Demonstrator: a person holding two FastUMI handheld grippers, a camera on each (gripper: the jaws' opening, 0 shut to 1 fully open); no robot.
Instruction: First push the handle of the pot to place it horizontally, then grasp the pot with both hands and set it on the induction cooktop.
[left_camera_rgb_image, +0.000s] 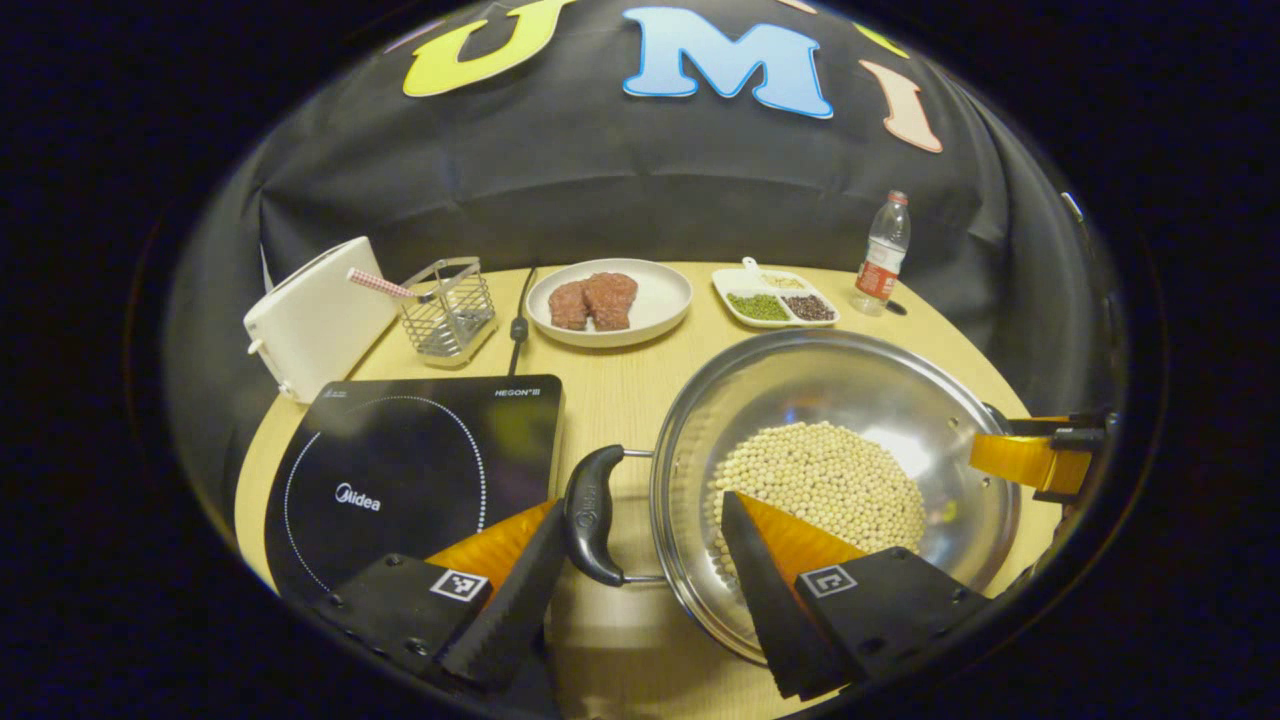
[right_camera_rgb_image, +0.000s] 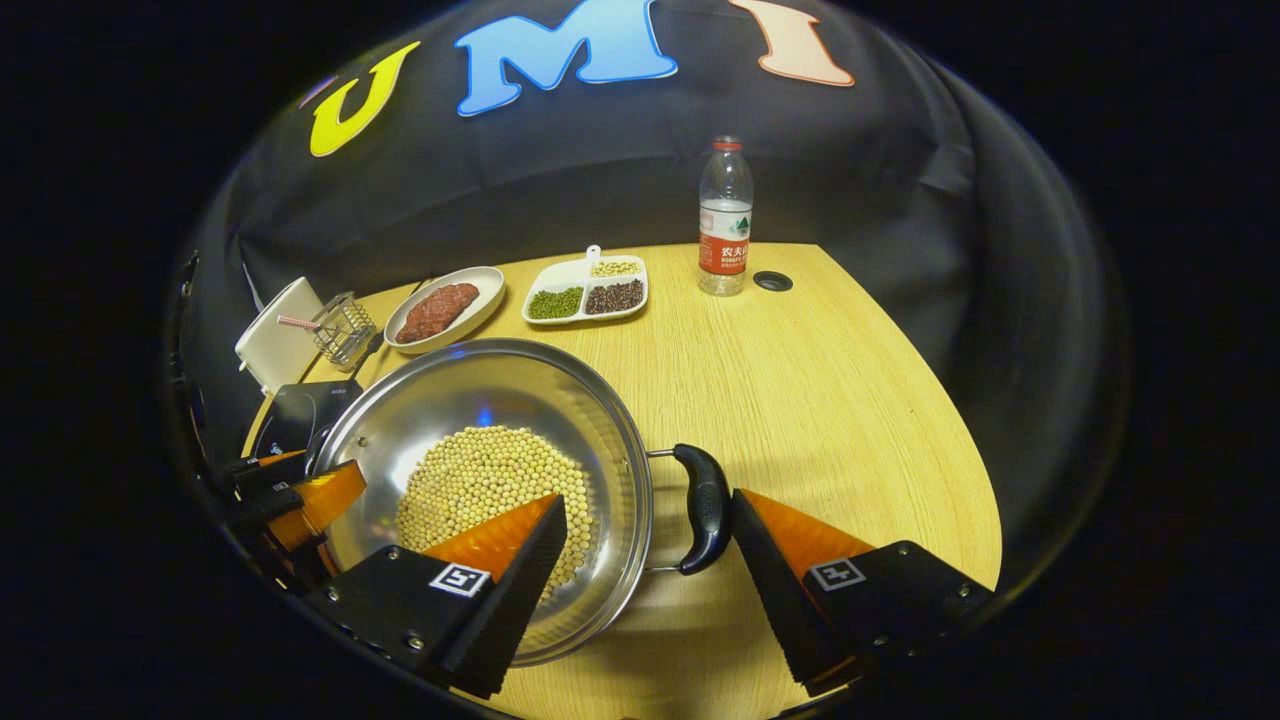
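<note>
Wood, pale and yellow, makes the round surface (right_camera_rgb_image: 850, 400) that carries everything here. The biggest thing on it is the shiny steel pot (left_camera_rgb_image: 835, 400), and it is full of little round beans (left_camera_rgb_image: 820, 480). The pot has two black handles. In the left gripper view the pot sits at about 3 o'clock from the black cooktop (left_camera_rgb_image: 400, 470), just beside it and not yet on it. The cooktop is flat and bare, so I think it is ready for the pot.

The left gripper (left_camera_rgb_image: 640, 580) has its jaws wide open. One jaw is outside the left handle (left_camera_rgb_image: 592, 515) and one reaches over the rim above the beans. They stand on both sides of the handle but do not squeeze it. The right gripper (right_camera_rgb_image: 645, 560) does the same at the right handle (right_camera_rgb_image: 705, 505): wide open, one jaw over the beans, one just outside the handle. I think both are set this way so they can close and lift the pot evenly, so no beans spill.

Far back at 12 o'clock are a white plate with meat (left_camera_rgb_image: 610, 300), a small white tray (left_camera_rgb_image: 775, 298) of seeds and a water bottle (right_camera_rgb_image: 725, 215). At 10 o'clock in the left gripper view stand a white toaster (left_camera_rgb_image: 315, 315) and a wire basket (left_camera_rgb_image: 450, 310). They are well away, so the pot has room to move.
</note>
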